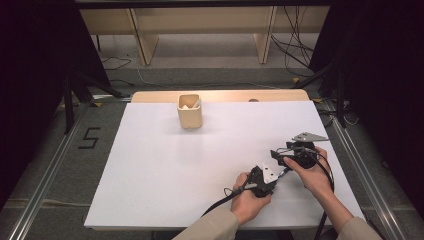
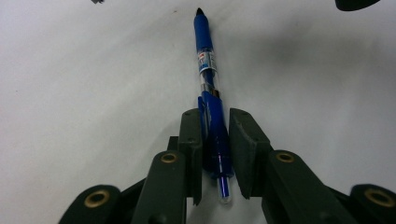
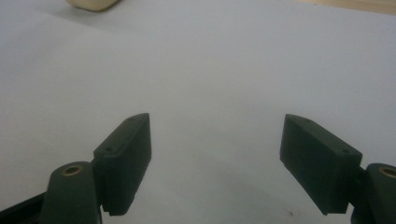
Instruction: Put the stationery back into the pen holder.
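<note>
Blue plastic pen, light, stiff and slick, lies on the white table clamped near its rear by your left gripper; right gripper stands apart, empty.

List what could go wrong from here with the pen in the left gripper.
1. The left gripper pinches the blue pen near its rear end, leaving most of its length overhanging; it may pivot or slip.
2. The right gripper is open and close by in the high view; the two could bump.
</note>
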`<state>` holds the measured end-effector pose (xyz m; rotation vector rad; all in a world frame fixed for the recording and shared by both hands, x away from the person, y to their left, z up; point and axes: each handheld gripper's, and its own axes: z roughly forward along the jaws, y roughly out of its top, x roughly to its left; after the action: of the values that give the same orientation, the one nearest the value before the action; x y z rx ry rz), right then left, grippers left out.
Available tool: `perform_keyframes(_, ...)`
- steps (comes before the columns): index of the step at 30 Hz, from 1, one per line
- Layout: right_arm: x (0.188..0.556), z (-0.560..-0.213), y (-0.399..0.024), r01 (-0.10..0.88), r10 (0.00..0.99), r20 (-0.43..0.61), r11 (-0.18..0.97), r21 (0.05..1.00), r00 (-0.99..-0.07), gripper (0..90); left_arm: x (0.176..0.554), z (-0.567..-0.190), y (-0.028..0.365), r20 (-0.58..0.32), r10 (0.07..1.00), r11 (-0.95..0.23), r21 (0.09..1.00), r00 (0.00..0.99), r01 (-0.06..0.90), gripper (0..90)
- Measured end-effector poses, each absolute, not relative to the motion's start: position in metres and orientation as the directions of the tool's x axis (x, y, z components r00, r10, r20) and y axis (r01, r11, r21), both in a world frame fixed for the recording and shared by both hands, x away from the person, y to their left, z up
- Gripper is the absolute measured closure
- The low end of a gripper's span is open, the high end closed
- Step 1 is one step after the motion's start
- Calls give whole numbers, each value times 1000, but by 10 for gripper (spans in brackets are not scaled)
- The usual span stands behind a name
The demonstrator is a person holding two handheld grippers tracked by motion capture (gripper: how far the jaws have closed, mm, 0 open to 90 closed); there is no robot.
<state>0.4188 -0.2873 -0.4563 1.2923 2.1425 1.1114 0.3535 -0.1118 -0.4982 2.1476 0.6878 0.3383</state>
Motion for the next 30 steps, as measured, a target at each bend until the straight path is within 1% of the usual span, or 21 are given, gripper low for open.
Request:
perform_keyframes(19,418,-454,-291,539,878,57,240,807,-476,255,348,-498,-107,-4,595,-484,796,804,363,763)
perform_keyframes(26,416,-451,-291,525,882,56,227,820,-468,255,349,-494,-94,14,617,-466,812,787,351,763)
perform_keyframes(30,415,-448,-291,509,886,55,213,834,-461,255,349,-489,-78,20,643,-438,829,765,347,763)
